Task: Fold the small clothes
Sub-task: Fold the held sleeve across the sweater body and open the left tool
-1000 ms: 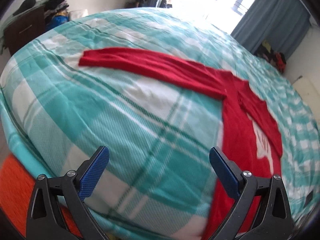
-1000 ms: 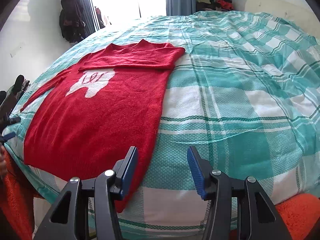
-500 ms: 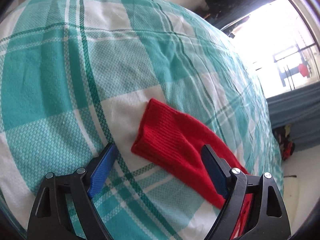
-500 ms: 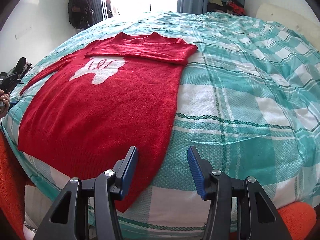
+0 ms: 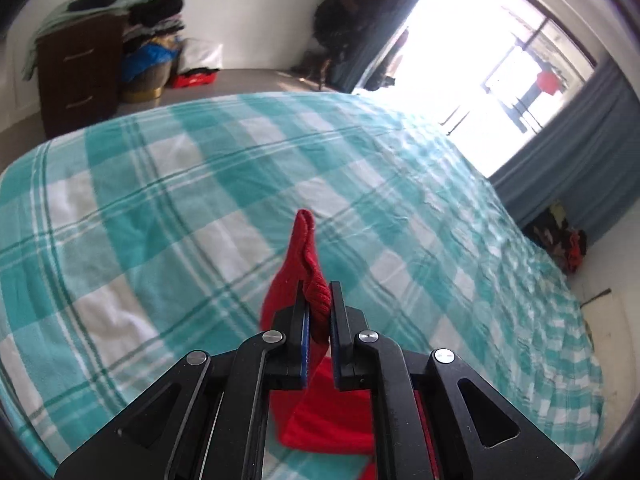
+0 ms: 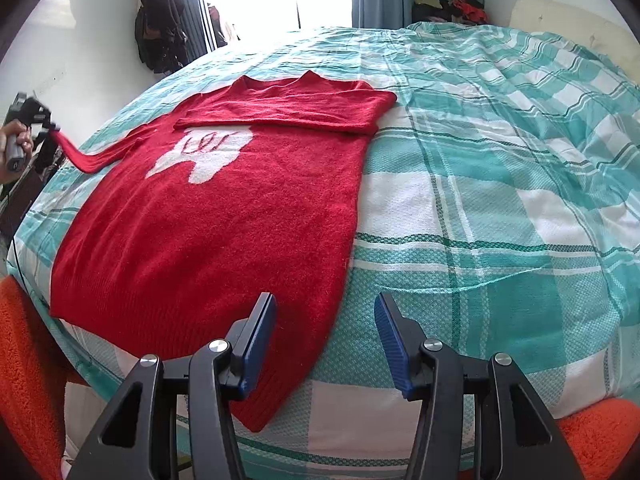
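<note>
Red sweater marking, perhaps lettering, unreadable.

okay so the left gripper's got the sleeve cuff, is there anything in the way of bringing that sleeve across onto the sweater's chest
Nothing visible blocks it. The left gripper is shut on the sleeve cuff, lifted off the bed. The sweater lies flat, its other sleeve already folded across the top. The right gripper hangs open over the hem, off that path.

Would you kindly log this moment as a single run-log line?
phase: sleeve fold | left gripper: shut on sleeve cuff, lifted | right gripper: open, near hem | sweater: flat on bed
</note>
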`<state>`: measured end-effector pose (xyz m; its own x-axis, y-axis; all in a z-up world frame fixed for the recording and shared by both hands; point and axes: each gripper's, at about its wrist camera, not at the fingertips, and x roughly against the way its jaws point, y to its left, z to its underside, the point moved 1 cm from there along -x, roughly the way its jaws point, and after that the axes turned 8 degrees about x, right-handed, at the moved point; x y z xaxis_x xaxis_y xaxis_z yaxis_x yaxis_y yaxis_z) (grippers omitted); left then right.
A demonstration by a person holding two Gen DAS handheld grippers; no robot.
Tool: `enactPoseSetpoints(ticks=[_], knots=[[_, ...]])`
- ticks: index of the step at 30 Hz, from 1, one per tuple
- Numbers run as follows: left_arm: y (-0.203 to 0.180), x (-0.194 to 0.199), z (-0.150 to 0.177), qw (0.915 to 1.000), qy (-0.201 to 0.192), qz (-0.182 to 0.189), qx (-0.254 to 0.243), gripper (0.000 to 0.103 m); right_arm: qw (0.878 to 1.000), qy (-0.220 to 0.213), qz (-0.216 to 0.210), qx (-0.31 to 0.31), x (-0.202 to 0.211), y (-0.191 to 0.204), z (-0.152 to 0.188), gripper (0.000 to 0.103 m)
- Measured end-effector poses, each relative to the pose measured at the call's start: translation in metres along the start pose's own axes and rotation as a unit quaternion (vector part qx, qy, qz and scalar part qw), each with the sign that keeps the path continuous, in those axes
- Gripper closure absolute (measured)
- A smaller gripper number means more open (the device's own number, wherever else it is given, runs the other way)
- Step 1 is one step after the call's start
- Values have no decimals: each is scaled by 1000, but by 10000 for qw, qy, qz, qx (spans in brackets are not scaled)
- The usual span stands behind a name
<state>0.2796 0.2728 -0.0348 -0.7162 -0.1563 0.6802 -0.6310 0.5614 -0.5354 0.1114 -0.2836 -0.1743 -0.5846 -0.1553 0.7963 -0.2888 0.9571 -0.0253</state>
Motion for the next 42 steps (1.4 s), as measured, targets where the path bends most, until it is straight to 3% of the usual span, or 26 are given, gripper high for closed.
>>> enactPoseSetpoints(ticks=[2,4,7,10,11,12,13,15,17,19,20,22,24,27,29,31,34,37,38,39,41,42], knots=[[-69,7,22,9974,-23,361,-617,97,10000,-35,-40,-43,1,-1,0,52],[-134,15,57,9891,-18,719,-1283,97,9999,-83,-68,-97,4,-3,1,52],[-213,25,133,9669,19,1155,-2274,97,9997,-131,-105,-203,6,-7,1,52],[-256,17,225,9385,389,1319,-3168,92,9993,-144,-143,-299,6,-12,1,52],[-263,6,259,9264,696,1241,-3485,77,9993,-141,-154,-325,5,-12,2,52],[-265,-6,292,9133,1018,1030,-3807,56,9992,-135,-169,-346,5,-13,2,52],[-261,-14,324,8999,1236,765,-4112,51,9991,-126,-189,-362,4,-14,2,52],[-240,-11,374,8734,1480,622,-4598,51,9990,-131,-212,-383,4,-15,2,52],[-208,5,399,8508,1736,862,-4884,51,9988,-167,-227,-402,6,-15,2,52],[-177,25,404,8384,1887,1013,-5013,51,9986,-195,-242,-429,7,-16,2,52],[-160,35,398,8370,1902,1056,-5020,51,9985,-196,-259,-448,7,-17,3,52],[-129,43,371,8454,1848,1007,-4910,51,9981,-185,-308,-499,5,-19,3,52],[-97,38,326,8679,1622,722,-4639,49,9977,-149,-361,-552,1,-20,3,52],[-54,8,256,9066,1382,-29,-3987,51,9974,-90,-408,-591,-3,-20,4,52],[-34,-14,225,9229,1384,-328,-3577,51,9974,-50,-426,-582,-6,-20,4,52],[-27,-32,216,9249,1476,-368,-3484,51,9977,-15,-416,-543,-8,-18,4,52],[-37,-53,228,9114,1602,-260,-3781,49,9983,16,-360,-456,-9,-15,4,52],[-59,-69,240,9018,1302,-388,-4102,49,9986,28,-322,-418,-10,-14,3,52],[-63,-74,238,9043,1135,-477,-4088,56,9987,35,-313,-411,-10,-13,3,52],[-63,-80,231,9110,1011,-587,-3954,96,9987,40,-301,-401,-10,-13,3,52],[-48,-91,210,9406,1198,-575,-3125,98,9989,45,-280,-374,-10,-12,3,52],[-38,-93,203,9507,1278,-533,-2776,98,9989,43,-276,-368,-10,-12,3,52]])
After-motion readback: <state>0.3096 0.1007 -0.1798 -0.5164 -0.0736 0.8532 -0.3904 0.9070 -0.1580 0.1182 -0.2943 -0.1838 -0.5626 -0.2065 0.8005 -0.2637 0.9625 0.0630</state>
